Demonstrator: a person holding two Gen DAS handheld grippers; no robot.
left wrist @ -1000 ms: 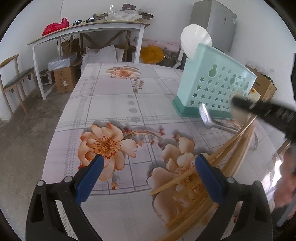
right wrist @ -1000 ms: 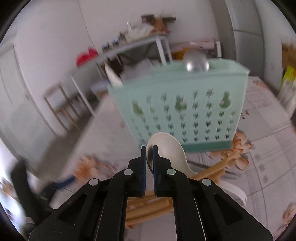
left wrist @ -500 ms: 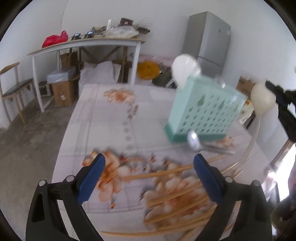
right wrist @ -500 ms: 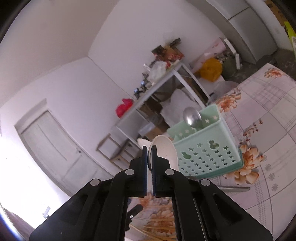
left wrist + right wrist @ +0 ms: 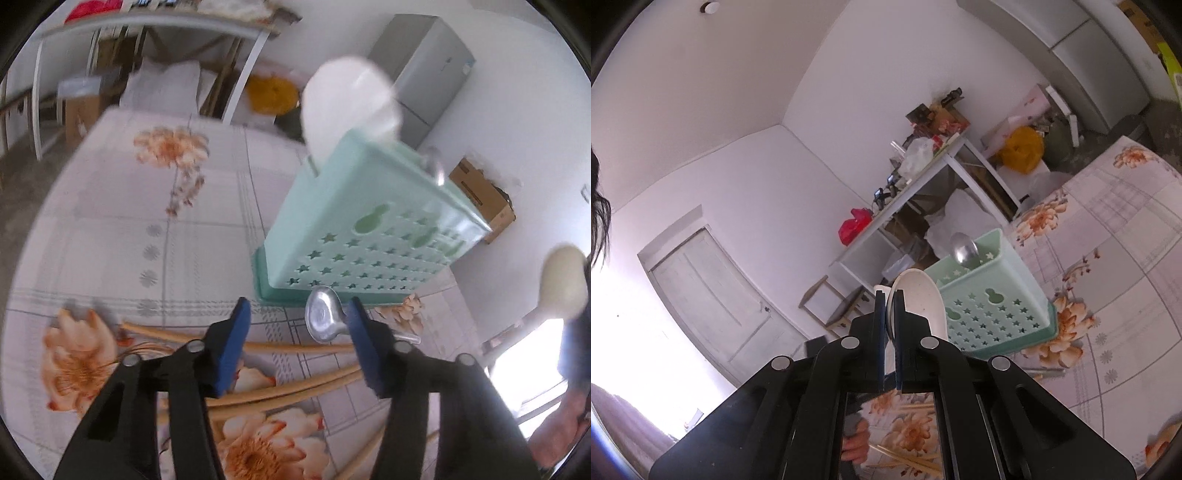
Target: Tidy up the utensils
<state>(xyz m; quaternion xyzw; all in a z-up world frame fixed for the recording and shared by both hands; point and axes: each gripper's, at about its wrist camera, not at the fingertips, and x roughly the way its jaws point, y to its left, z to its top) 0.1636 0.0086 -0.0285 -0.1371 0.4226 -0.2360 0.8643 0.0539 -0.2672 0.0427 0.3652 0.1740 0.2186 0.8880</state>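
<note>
the left gripper [image 5: 297, 332] is hovering low over the table [image 5: 110, 229], its blue pads [image 5: 231, 350] spread wide with nothing between them. under and between them several chopsticks [image 5: 295, 347] are lying loose across the floral cloth, and a metal spoon [image 5: 323, 319] is lying flat just in front of the holder's base, its bowl facing up.

the holder [image 5: 369, 225], a mint green plastic box pierced with stars, is standing upright on the table. a white spoon [image 5: 349, 103] is sticking up out of its far left end, blurred, and a steel spoon [image 5: 964, 249] is standing in its other end, bowl up.

the right gripper [image 5: 890, 306] is being held high above the table, its jaws pressed nearly together and pinching a cream ladle [image 5: 919, 295] by the edge of its bowl. from the left wrist view the same ladle [image 5: 563, 282] is showing at the far right edge, up in the air and well apart from the holder. seen past the right gripper, the holder [image 5: 993, 295] is sitting lower down and beyond the ladle, with more chopsticks [image 5: 905, 458] scattered on the cloth below.
</note>
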